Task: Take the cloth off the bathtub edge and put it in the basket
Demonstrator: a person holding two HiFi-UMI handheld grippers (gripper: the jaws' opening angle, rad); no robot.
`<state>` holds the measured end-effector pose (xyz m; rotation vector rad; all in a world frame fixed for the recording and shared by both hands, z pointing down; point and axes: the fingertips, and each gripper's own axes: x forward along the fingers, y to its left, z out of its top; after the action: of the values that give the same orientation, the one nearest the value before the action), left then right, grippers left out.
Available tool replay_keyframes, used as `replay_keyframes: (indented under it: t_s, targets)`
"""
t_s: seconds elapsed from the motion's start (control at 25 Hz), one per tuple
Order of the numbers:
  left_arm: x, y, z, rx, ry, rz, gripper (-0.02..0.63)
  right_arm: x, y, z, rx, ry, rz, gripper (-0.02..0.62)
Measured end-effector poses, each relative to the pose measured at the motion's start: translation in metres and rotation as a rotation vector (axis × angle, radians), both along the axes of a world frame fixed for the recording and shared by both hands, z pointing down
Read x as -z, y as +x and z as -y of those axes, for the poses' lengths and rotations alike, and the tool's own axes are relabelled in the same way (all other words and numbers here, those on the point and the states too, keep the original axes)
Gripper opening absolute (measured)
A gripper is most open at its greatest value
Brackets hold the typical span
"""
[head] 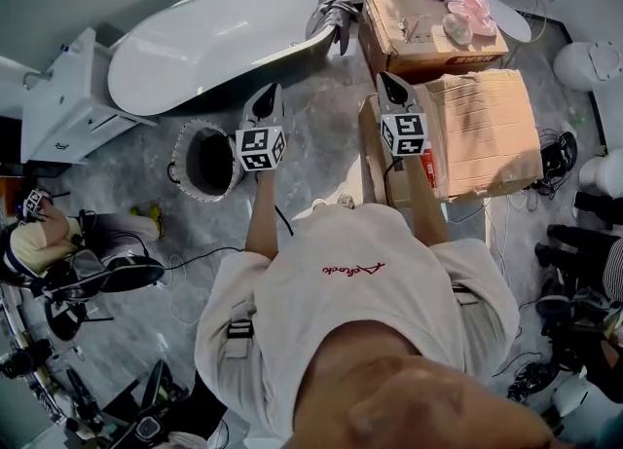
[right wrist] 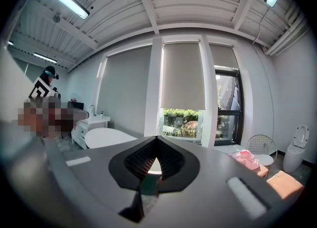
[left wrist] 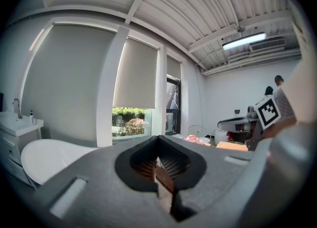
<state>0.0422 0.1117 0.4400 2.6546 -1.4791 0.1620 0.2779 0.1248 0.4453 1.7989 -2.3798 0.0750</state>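
**Bathtub, basket and cloth, seen from above.**
The white bathtub [head: 195,48] carried a crumpled grey cloth [head: 334,17], draped over the rim at its right-hand end. The round basket [head: 179,157] stood on the floor beside the tub. The left gripper [head: 269,93] and the right gripper [head: 386,80] were fully closed and held nothing.

Overhead plus level views, bathtub [head: 214,38] shared
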Motion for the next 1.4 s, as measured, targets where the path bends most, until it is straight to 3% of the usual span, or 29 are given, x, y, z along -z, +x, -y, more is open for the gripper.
replay_keyframes:
  t_s: [0.92, 1.4]
  targets:
    - [-0.007, 0.032, 0.034, 0.060, -0.004, 0.016, 0.000, -0.014, 0.041, 0.041, 0.043, -0.008, 0.021, 0.006]
    - [-0.022, 0.025, 0.105, 0.062, -0.019, 0.000, 0.002, -0.027, 0.036, 0.109, 0.035, -0.020, 0.014, 0.006]
